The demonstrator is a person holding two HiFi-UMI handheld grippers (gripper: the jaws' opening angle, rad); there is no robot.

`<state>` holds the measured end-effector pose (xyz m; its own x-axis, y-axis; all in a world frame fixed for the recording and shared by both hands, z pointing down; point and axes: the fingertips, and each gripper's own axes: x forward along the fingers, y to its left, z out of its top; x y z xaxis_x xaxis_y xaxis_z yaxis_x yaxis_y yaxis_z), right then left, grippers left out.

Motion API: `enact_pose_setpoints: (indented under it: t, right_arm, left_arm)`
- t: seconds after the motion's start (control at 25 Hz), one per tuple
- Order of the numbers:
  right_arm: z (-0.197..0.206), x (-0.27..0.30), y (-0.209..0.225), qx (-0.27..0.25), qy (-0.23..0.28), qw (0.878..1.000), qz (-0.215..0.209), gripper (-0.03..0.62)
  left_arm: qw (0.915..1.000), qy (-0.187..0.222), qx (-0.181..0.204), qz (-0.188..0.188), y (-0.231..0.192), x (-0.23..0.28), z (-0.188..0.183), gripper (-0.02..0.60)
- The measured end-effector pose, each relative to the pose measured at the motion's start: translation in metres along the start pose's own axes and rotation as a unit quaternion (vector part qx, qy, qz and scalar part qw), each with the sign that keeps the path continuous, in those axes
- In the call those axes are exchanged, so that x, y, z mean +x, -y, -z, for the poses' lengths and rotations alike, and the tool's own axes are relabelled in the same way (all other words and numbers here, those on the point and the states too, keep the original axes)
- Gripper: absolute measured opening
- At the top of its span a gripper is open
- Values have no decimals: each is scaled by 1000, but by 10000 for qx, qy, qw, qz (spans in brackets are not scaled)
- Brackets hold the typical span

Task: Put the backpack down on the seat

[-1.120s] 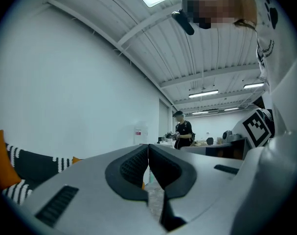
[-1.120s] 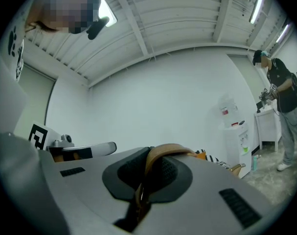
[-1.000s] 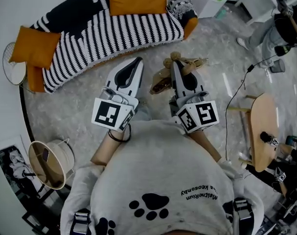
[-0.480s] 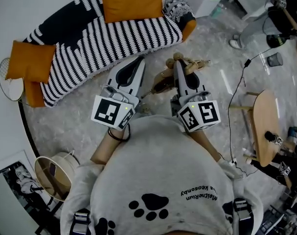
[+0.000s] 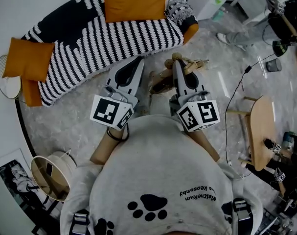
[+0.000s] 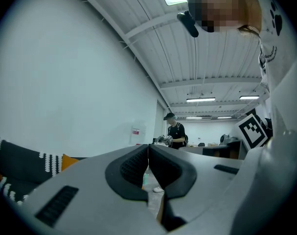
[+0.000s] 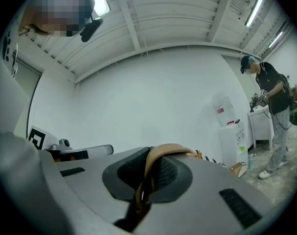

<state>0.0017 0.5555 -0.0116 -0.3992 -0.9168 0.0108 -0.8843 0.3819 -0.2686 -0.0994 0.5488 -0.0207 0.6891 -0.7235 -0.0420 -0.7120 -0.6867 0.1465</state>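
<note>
A tan backpack [image 5: 162, 81] hangs between my two grippers, above the grey floor just in front of the sofa. My right gripper [image 5: 176, 63] is shut on its tan strap [image 7: 164, 150], which loops over the closed jaws in the right gripper view. The left gripper [image 5: 138, 60] is level beside it, jaws closed together with nothing between them [image 6: 148, 148]. The seat is a curved sofa [image 5: 104, 38] with a black and white striped cover, a short way ahead of both grippers. Most of the bag is hidden under the grippers.
Two orange cushions [image 5: 133, 1] [image 5: 28, 58] lie on the sofa. A wooden side table [image 5: 263, 131] and a black cable [image 5: 234, 106] are at the right. A round basket [image 5: 50, 177] stands at the lower left. Another person [image 5: 280, 23] stands at the far right.
Both grippers and the hanging backpack have moved a little closer to the sofa. The right grip on the strap is the same and the left jaws stay closed.
</note>
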Motion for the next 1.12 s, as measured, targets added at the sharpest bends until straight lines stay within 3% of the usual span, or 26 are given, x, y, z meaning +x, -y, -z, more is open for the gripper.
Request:
enact_pose_setpoints:
  t: [0.32,0.56,0.8,1.12]
  right_arm:
    - [-24,36,34,70,134,9995,-295,32]
    - [-34,98,61,60,8,9987,-509,32]
    - [-76,143,76,-33,-113,9975,-696,32]
    - [-92,228,122,-83,-296,9941,-1043,32]
  left_arm:
    - [9997,4,177,-149,-10,50,-13,20]
    - [9997,94,146,-197,-47,104,-23,20]
    - [9994,200,185,-194,-66,149,-63,20]
    - [9990,189,183,-363,-114,230,-69,20]
